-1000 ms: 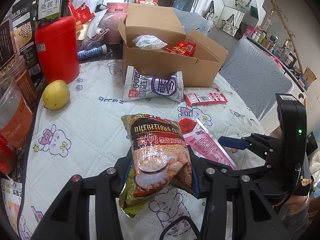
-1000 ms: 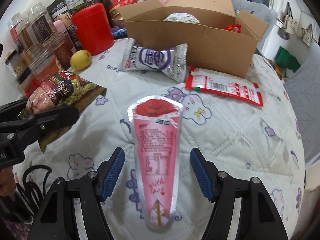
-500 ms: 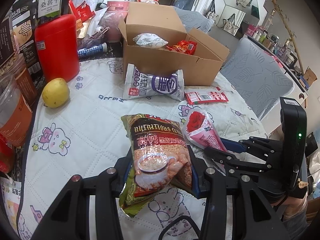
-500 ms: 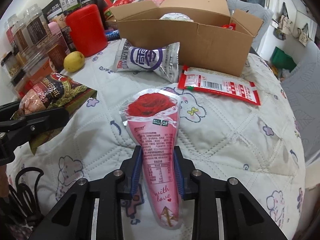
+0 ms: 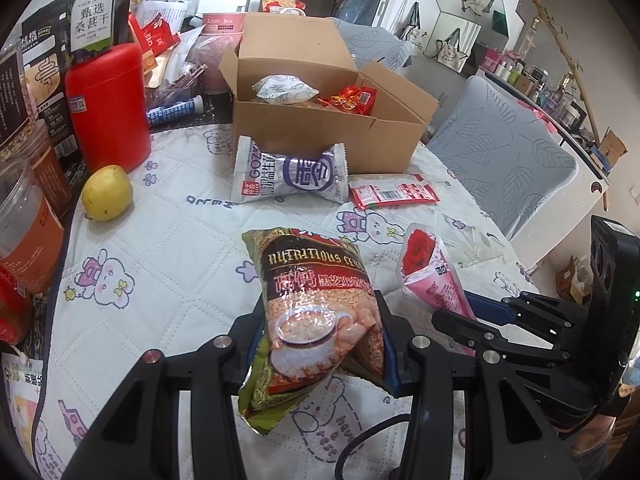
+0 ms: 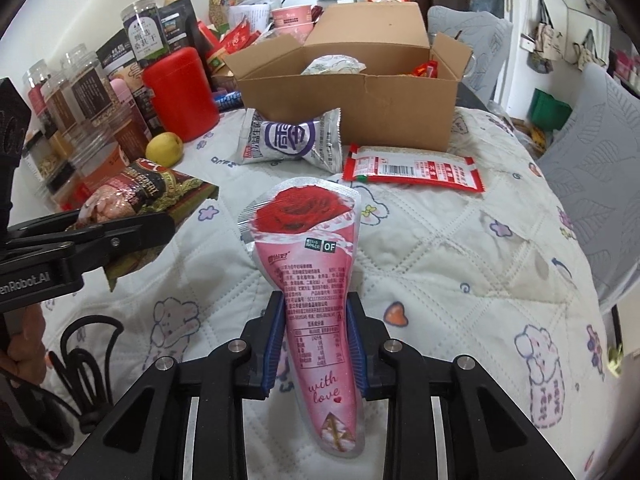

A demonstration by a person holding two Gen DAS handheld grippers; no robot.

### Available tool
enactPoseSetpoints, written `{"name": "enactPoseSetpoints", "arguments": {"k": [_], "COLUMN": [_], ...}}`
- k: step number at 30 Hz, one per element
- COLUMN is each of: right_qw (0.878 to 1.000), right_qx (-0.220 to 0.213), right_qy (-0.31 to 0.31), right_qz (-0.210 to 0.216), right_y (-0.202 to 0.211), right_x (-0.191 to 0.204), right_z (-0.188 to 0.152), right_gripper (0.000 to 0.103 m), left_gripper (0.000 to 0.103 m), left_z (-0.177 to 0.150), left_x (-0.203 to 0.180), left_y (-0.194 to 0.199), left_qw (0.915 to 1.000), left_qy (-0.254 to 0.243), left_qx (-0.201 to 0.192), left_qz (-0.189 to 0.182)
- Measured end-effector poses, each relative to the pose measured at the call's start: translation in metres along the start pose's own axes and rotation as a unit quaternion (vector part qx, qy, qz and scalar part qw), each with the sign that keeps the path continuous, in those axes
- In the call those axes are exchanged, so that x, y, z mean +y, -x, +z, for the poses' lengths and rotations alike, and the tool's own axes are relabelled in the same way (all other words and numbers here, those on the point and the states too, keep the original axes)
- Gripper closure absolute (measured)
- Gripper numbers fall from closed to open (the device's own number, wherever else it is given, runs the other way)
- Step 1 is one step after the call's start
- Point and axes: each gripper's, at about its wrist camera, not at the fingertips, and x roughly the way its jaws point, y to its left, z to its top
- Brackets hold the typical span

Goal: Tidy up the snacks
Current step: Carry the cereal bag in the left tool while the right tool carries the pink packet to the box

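The surface (image 6: pixel 460 248) is covered with a white quilted cloth printed with rabbits and hearts. At its far side stands an open cardboard box (image 6: pixel 352 108), flaps up, with a white packet and red wrappers visible inside. Left of the box stands a red canister (image 5: pixel 106 106), with jars and pouches crowded behind and beside it; a jar with a dark label sits on top of the canister.

The left tongs (image 5: pixel 320 344) are closed on a green-and-red cereal bag (image 5: pixel 316 312). The blue pads press its two sides, and the bag hangs clear of the cloth, tilted, its top edge pointing toward the box.

The right tongs (image 6: pixel 316 344) are closed narrow on a pink cone-shaped snack packet (image 6: pixel 316 280) printed with a red rose. The pads grip its slim lower half; the wide rose end points toward the box, and the tip extends back past the pads.

A silver-and-purple packet (image 5: pixel 290 176) leans against the front wall of the box. Just beside it, to the right, a flat red sachet (image 6: pixel 412 170) lies on the cloth. A yellow fruit (image 5: pixel 107 193) rests near the foot of the canister.
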Motion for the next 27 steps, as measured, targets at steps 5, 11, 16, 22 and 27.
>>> {"name": "enactPoseSetpoints", "arguments": {"k": [5, 11, 16, 22, 27], "right_qw": [1.0, 0.999, 0.997, 0.995, 0.994], "right_qx": [-0.015, -0.043, -0.067, -0.093, -0.111], "right_qy": [-0.01, -0.021, -0.023, -0.018, -0.014], "right_qz": [0.003, 0.002, -0.001, -0.013, -0.016], "right_y": [0.017, 0.047, 0.068, 0.089, 0.101], "right_x": [0.002, 0.003, 0.003, 0.004, 0.0], "right_z": [-0.009, -0.021, -0.023, -0.018, -0.006], "right_gripper": [0.074, 0.074, 0.074, 0.074, 0.074], "left_gripper": [0.058, 0.058, 0.058, 0.058, 0.058], "left_z": [-0.004, -0.009, -0.007, 0.004, 0.023], "left_x": [-0.013, -0.031, -0.048, -0.062, -0.07], "left_y": [0.009, 0.02, 0.03, 0.043, 0.055], "left_qw": [0.9999, 0.9992, 0.9977, 0.9951, 0.9921], "left_qy": [-0.013, -0.031, -0.048, -0.065, -0.08], "left_qx": [-0.008, -0.018, -0.031, -0.058, -0.083], "left_qz": [-0.006, -0.021, -0.036, -0.046, -0.049]}}
